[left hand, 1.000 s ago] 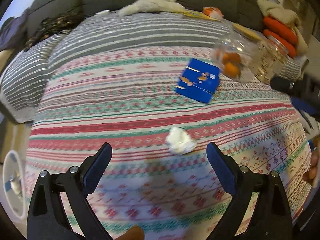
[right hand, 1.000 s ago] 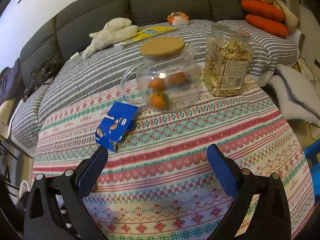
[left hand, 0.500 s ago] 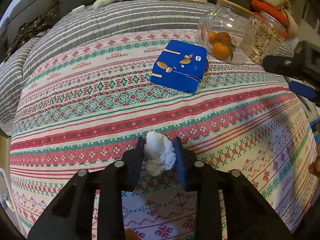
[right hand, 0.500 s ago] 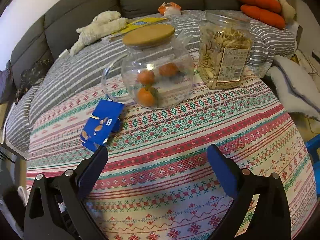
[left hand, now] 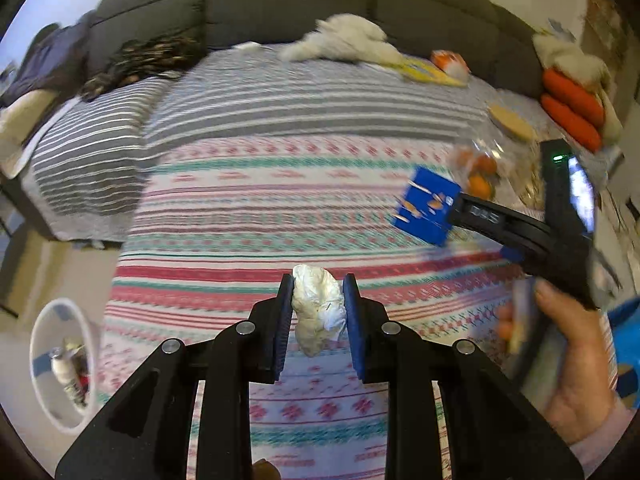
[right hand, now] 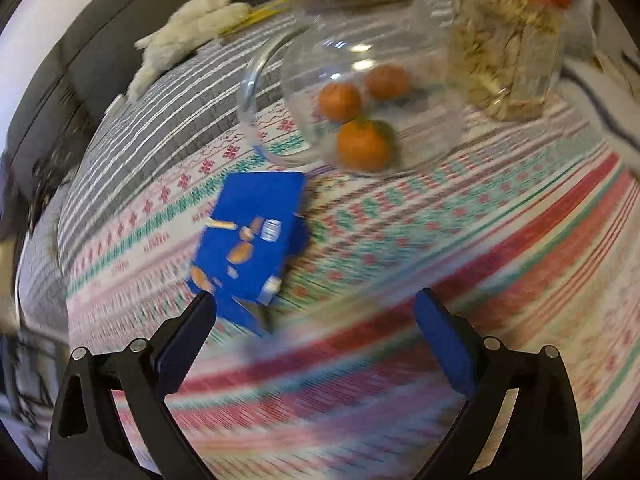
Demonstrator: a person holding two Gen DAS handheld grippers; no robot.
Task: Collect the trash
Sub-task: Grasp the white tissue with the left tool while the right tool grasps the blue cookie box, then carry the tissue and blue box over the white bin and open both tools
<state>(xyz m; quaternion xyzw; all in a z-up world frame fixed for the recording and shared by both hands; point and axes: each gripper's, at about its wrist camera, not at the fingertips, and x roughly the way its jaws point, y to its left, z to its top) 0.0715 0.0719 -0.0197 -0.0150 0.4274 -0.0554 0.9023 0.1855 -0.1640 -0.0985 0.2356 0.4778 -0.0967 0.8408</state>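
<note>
Left gripper [left hand: 317, 312] clamps tissue wad [left hand: 318, 314]; right gripper [right hand: 316, 320] spread

Box and jars on a covered table

A box [right hand: 250, 240] lies just before a lidded jar [right hand: 360, 92] holding fruit [right hand: 362, 144]; a snack jar [right hand: 508, 52] stands right of it, near the table's far edge.

There was 1 crumpled white tissue [left hand: 318, 308] and 1 blue box [right hand: 250, 248]. The glass jars numbered 2: 1 round jar [right hand: 360, 92] with a cork lid, and 1 taller jar [right hand: 506, 56] filled with pale snack pieces. Inside the round jar sat 3 oranges [right hand: 362, 144]. On the sofa behind lay 1 white plush toy [left hand: 348, 40], 1 yellow flat packet [left hand: 430, 72], 1 orange-and-white packet [left hand: 450, 62] and 2 orange cushions [left hand: 572, 100]. On the floor stood 1 white bin [left hand: 60, 364]. 2 grippers were in view.
</note>
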